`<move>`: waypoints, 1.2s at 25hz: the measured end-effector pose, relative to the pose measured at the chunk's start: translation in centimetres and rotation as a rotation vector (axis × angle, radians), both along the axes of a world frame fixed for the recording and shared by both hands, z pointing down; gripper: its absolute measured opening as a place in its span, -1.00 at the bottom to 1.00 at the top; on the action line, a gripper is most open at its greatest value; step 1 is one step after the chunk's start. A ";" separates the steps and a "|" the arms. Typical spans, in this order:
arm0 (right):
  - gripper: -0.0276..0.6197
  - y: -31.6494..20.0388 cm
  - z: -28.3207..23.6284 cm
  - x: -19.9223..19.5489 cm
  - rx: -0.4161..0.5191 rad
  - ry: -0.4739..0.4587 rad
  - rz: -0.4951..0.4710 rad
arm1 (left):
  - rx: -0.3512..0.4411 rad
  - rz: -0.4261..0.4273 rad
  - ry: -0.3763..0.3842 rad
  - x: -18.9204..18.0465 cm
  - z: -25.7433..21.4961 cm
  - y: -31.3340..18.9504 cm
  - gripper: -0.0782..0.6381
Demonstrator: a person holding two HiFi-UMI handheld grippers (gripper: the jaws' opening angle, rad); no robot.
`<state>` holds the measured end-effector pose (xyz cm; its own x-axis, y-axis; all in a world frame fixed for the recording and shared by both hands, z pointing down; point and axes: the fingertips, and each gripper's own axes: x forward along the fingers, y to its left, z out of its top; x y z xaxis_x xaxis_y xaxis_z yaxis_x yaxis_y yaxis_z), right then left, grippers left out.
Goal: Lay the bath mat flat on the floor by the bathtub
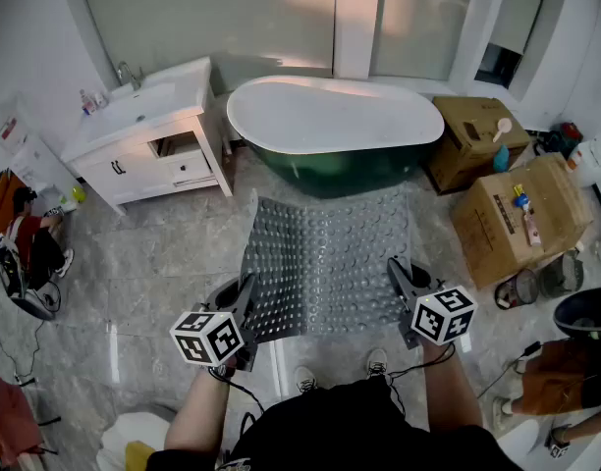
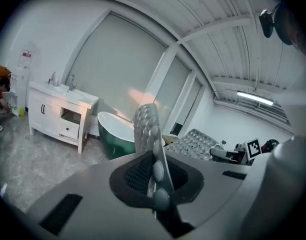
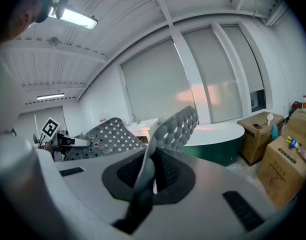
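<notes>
A grey perforated bath mat (image 1: pixel 325 263) is held spread out above the marble floor in front of the green-and-white bathtub (image 1: pixel 335 126). My left gripper (image 1: pixel 249 297) is shut on the mat's near left corner, and my right gripper (image 1: pixel 397 275) is shut on its near right corner. In the left gripper view the mat's edge (image 2: pixel 148 129) stands pinched between the jaws, with the tub (image 2: pixel 113 134) beyond. The right gripper view shows the mat (image 3: pixel 175 129) clamped the same way, its far part (image 3: pixel 100 136) sagging toward the left.
A white vanity with a sink (image 1: pixel 148 140) stands left of the tub. Cardboard boxes (image 1: pixel 517 214) sit to the right, with a dark bin (image 1: pixel 587 314) near them. A person's shoes (image 1: pixel 305 376) are on the floor under the mat's near edge.
</notes>
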<state>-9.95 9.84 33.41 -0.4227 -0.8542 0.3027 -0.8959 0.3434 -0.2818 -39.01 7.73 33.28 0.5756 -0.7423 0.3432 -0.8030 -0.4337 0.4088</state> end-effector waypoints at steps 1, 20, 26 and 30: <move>-0.83 -0.1 0.1 0.2 0.000 0.000 0.000 | 0.000 0.000 -0.001 0.2 0.1 -0.1 -0.70; -0.83 -0.7 1.2 1.9 -0.009 -0.001 -0.015 | -0.031 -0.017 0.003 2.0 1.5 -0.8 -0.70; -0.83 -1.1 1.7 4.7 -0.017 -0.002 -0.019 | -0.040 -0.024 0.002 4.7 1.7 -0.8 -0.70; -0.83 -1.3 2.0 7.1 -0.024 -0.007 -0.029 | -0.045 -0.039 0.003 7.1 1.8 -0.8 -0.70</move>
